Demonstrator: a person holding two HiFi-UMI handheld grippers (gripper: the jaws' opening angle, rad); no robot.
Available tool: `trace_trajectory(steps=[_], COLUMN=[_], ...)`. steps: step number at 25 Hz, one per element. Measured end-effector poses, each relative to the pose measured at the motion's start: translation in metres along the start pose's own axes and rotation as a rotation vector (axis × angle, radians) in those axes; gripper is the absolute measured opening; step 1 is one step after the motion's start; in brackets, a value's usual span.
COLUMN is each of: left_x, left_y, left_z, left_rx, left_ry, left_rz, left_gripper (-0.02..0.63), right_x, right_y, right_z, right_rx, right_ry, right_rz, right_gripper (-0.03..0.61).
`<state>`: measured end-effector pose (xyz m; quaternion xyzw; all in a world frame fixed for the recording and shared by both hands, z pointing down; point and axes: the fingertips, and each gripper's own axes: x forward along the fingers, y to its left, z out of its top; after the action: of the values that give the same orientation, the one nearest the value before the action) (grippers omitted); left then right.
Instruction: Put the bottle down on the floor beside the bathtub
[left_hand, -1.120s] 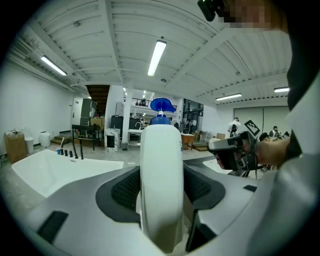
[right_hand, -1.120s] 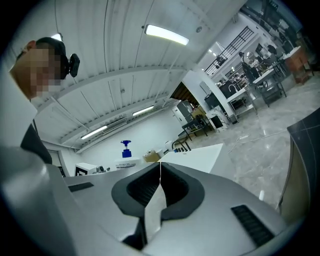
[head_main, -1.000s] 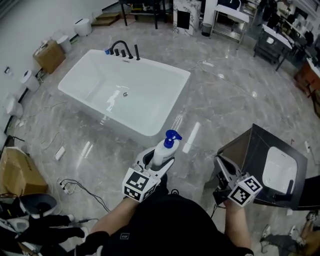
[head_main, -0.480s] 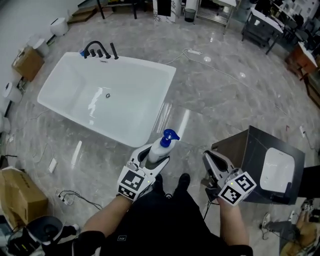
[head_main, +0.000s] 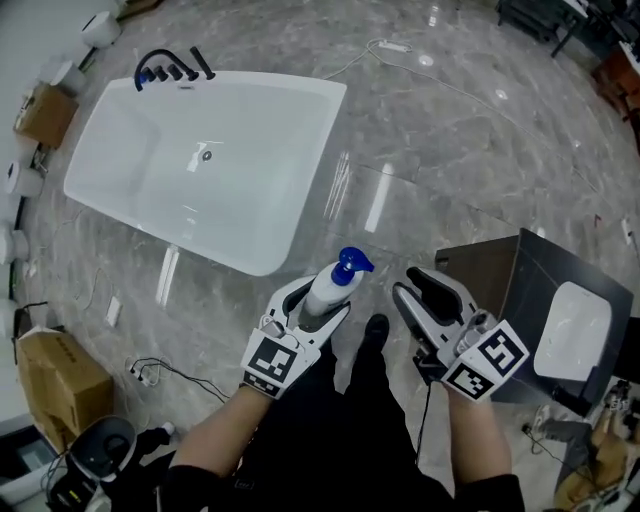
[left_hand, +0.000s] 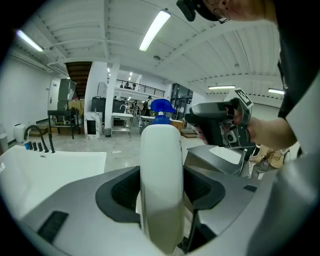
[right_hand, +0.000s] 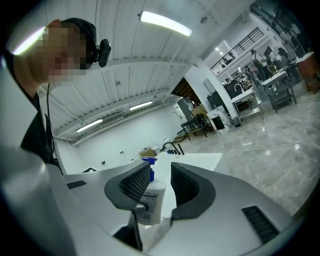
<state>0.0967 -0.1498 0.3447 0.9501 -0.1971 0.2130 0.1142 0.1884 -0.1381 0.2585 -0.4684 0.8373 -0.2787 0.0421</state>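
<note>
Bottle (head_main: 328, 290) first: your left hand-held gripper (head_main: 318, 304) is shut tight on its white body, one jaw on each side. The blue pump top (head_main: 352, 263) sticks out past the jaws. You hold it low in the middle of the head view, just to the right of the near corner of the white bathtub (head_main: 312, 165). It is not down on the grey floor (head_main: 450, 170).

Your right hand-held gripper (head_main: 415, 286) is just to the right of the bottle and does not touch it. Its jaws have just been opening. They stand partly apart with nothing between them. In the right gripper view you only see the bottle past the gap.

Black taps (head_main: 172, 68) sit at the tub's far end, upper left. A dark box (head_main: 480, 275) stands at the lower right.
</note>
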Motion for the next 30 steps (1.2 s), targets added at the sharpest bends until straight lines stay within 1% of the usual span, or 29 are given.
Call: trace_trajectory(steps=[4, 8, 10, 12, 15, 18, 20, 22, 24, 25, 27, 30], left_x=[0.034, 0.066, 0.084, 0.099, 0.122, 0.148, 0.156, 0.158, 0.164, 0.168, 0.175, 0.181], left_y=[0.005, 0.011, 0.017, 0.019, 0.017, 0.014, 0.011, 0.007, 0.006, 0.008, 0.012, 0.014], left_z=[-0.028, -0.050, -0.068, -0.091, -0.127, -0.157, -0.175, -0.193, -0.209, -0.217, -0.237, -0.273], left_rx=[0.010, 0.039, 0.043, 0.050, 0.052, 0.085, 0.102, 0.110, 0.123, 0.127, 0.119, 0.076], left_ry=[0.020, 0.010, 0.011, 0.030, 0.071, 0.085, 0.090, 0.097, 0.102, 0.101, 0.104, 0.121], left_rz=[-0.012, -0.031, -0.028, -0.030, -0.055, -0.082, -0.090, -0.090, -0.092, -0.092, -0.083, -0.067], left_gripper=[0.265, 0.265, 0.265, 0.265, 0.265, 0.265, 0.265, 0.265, 0.265, 0.265, 0.265, 0.265], right_x=[0.014, 0.027, 0.038, 0.048, 0.060, 0.071, 0.076, 0.079, 0.081, 0.083, 0.089, 0.097], right_y=[-0.023, -0.046, -0.062, -0.077, -0.104, -0.132, -0.140, -0.144, -0.152, -0.157, -0.163, -0.167], right_z=[-0.032, -0.055, -0.071, -0.094, -0.130, -0.161, -0.179, -0.194, -0.207, -0.214, -0.232, -0.268], right_rx=[0.016, 0.031, 0.035, 0.043, 0.053, 0.054, 0.055, 0.067, 0.079, 0.081, 0.072, 0.047], right_ry=[0.061, 0.068, 0.075, 0.105, 0.154, 0.177, 0.189, 0.188, 0.171, 0.166, 0.181, 0.231], right_rz=[0.026, 0.045, 0.055, 0.060, 0.046, 0.039, 0.034, 0.017, -0.006, -0.012, -0.007, 0.014], right_gripper=[0.164, 0.196, 0.204, 0.212, 0.216, 0.218, 0.218, 0.216, 0.186, 0.186, 0.186, 0.181])
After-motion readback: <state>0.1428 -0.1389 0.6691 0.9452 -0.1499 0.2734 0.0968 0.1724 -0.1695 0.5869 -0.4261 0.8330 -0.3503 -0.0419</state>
